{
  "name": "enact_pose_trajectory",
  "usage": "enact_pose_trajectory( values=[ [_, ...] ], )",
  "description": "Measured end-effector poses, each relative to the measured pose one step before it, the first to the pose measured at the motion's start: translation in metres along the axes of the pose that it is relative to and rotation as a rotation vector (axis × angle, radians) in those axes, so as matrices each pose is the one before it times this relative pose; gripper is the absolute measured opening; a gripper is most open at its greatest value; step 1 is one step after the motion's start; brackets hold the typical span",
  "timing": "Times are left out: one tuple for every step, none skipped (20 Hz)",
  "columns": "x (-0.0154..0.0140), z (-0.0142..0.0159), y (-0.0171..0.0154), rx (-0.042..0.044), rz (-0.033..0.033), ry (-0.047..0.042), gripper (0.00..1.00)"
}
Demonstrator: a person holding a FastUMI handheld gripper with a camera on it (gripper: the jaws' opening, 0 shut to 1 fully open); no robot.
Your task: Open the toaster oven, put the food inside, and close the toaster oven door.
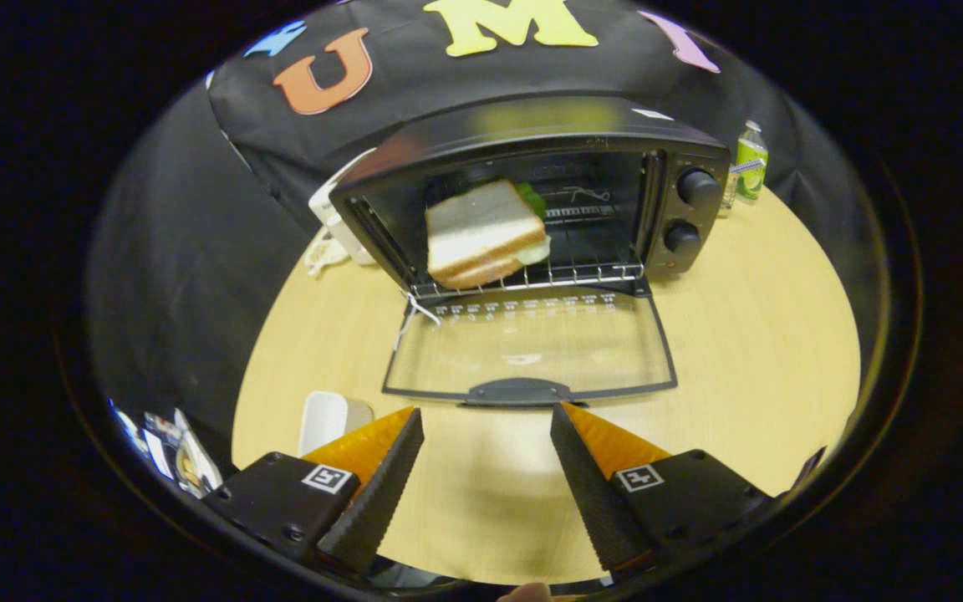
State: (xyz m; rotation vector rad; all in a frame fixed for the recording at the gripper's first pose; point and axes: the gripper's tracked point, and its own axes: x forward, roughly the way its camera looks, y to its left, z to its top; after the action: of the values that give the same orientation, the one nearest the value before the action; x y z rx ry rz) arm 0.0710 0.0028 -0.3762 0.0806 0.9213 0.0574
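Note:
A black toaster oven [532,150] stands on the round wooden table [766,334] beyond my fingers. Its glass door [532,347] lies folded down flat toward me, with the door handle [519,391] just ahead of my fingertips. A sandwich [481,234] of white bread with lettuce rests on the wire rack [582,272] inside, on the rack's left side. My gripper [486,414] is open above the table, with nothing between the fingers, and its tips sit a little short of the handle.
Two knobs [695,209] are on the oven's right panel. A small bottle [749,163] stands behind the oven to the right. A white power strip [335,226] lies left of the oven. A white dish [324,418] sits beside my left finger.

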Motion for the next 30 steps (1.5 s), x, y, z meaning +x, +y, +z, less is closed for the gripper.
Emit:
enact_pose_trajectory(
  values=[
    [0.00472, -0.00754, -0.00407, -0.00582, -0.01273, 0.00716, 0.99],
    [0.00606, -0.00575, -0.00413, -0.00042, -0.01085, 0.00457, 0.99],
    [0.00666, -0.00475, -0.00348, -0.00316, -0.01015, 0.00542, 0.99],
    [0.00686, -0.00359, -0.00419, -0.00028, -0.01723, -0.00109, 0.99],
    [0.00807, -0.00219, -0.00386, -0.00029, -0.01477, -0.00190, 0.99],
    [0.00739, -0.00252, -0.00257, 0.00500, -0.01421, 0.00080, 0.99],
    [0.00595, -0.00078, -0.00030, 0.01044, -0.00534, -0.00235, 0.99],
    [0.00579, -0.00094, 0.00035, 0.01011, -0.00111, 0.00036, 0.99],
    [0.00633, 0.00017, 0.00046, 0.01022, -0.00318, -0.00129, 0.99],
    [0.00461, -0.00078, 0.00114, 0.00286, -0.00150, 0.00099, 0.99],
    [0.00128, 0.00236, 0.00112, -0.00704, -0.00763, -0.01277, 0.99],
    [0.00491, 0.00468, 0.00045, -0.00956, -0.00182, -0.01613, 1.00],
    [0.00150, 0.00023, -0.00097, -0.00619, -0.01626, 0.00779, 0.99],
    [0.00492, 0.00054, 0.00092, 0.00906, -0.01097, -0.01221, 0.99],
    [-0.00153, 0.00055, 0.00031, 0.00452, -0.00818, -0.00317, 0.99],
    [-0.00367, -0.00007, 0.00025, 0.00442, -0.00305, -0.00082, 0.99],
    [-0.00177, 0.00077, 0.00103, 0.00907, -0.00202, -0.00052, 0.99],
    [-0.00231, 0.00099, 0.00064, 0.00533, -0.00321, 0.00063, 0.99],
    [-0.00506, 0.00274, 0.00039, 0.00147, -0.00473, -0.00351, 0.99],
    [-0.00499, 0.00082, 0.00085, 0.00361, -0.00342, -0.00486, 0.99],
    [-0.00517, 0.00284, 0.00139, 0.00320, -0.00100, -0.00872, 0.99],
    [-0.00660, 0.00295, 0.00093, 0.00564, 0.00204, -0.00975, 0.99],
    [-0.00573, 0.00289, 0.00058, 0.00352, 0.00211, -0.00767, 0.99],
    [-0.00439, 0.00227, 0.00061, 0.00489, 0.00365, -0.00698, 0.99],
    [-0.00431, 0.00316, 0.00096, 0.00819, 0.00445, -0.00589, 0.99],
    [-0.00440, 0.00342, 0.00067, 0.01176, 0.00592, -0.00773, 0.99],
    [-0.00457, 0.00352, 0.00132, 0.00965, 0.00452, -0.00770, 0.99],
    [-0.00328, 0.00245, 0.00080, 0.00439, 0.00299, -0.00893, 0.99],
    [-0.00385, 0.00378, 0.00122, -0.00356, 0.00008, -0.01387, 0.99],
    [-0.00517, 0.00525, 0.00117, -0.00896, -0.00043, -0.01783, 0.99]
  ],
)
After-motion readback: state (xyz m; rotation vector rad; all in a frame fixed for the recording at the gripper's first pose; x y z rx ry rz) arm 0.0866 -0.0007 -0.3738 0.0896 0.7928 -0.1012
